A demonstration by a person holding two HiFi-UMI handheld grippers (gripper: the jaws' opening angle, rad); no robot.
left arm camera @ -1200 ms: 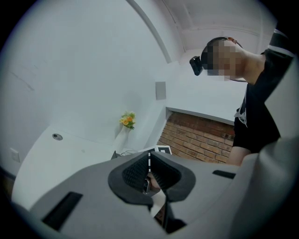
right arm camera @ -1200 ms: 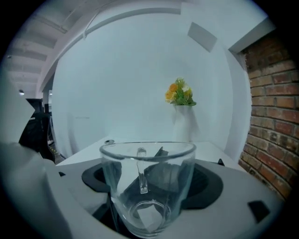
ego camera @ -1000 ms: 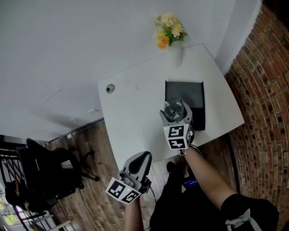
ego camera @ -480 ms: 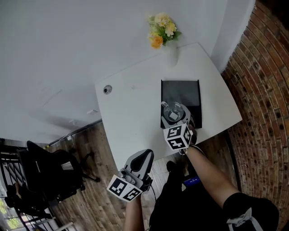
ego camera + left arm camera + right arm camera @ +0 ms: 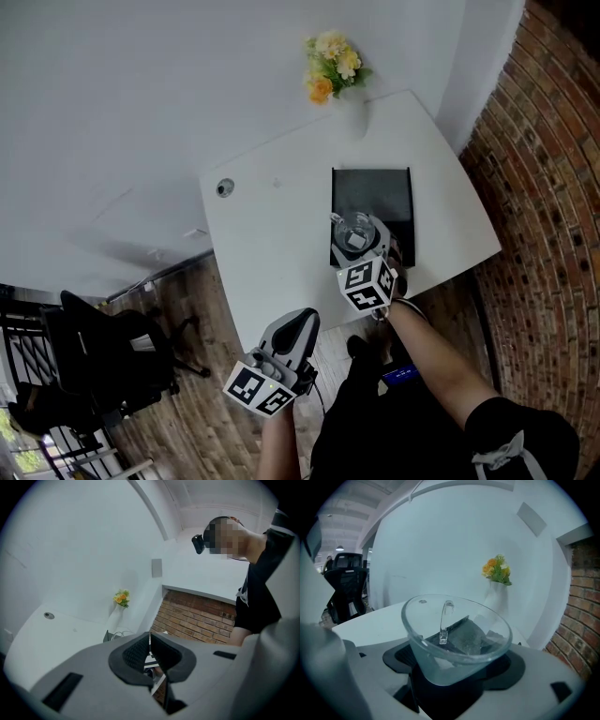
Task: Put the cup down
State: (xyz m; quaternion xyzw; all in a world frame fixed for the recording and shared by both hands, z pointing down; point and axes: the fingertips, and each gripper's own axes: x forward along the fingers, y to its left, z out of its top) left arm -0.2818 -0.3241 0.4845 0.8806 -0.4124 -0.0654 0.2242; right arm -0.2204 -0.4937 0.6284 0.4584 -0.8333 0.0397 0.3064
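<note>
Right gripper (image 5: 356,242): our jaws squeeze the glass cup (image 5: 353,228) | cup: over black mat's (image 5: 375,192) near edge, by table's (image 5: 272,244) front edge | left gripper (image 5: 292,330): jaws pressed together, holding nothing | room: we see wide table left of mat.

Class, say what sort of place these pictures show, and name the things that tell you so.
Probably an office or studio room: a white desk, a black office chair on the wood floor, and a brick wall.

Clear handled glass cup (image 5: 457,632) clamped in right gripper (image 5: 452,679).
</note>
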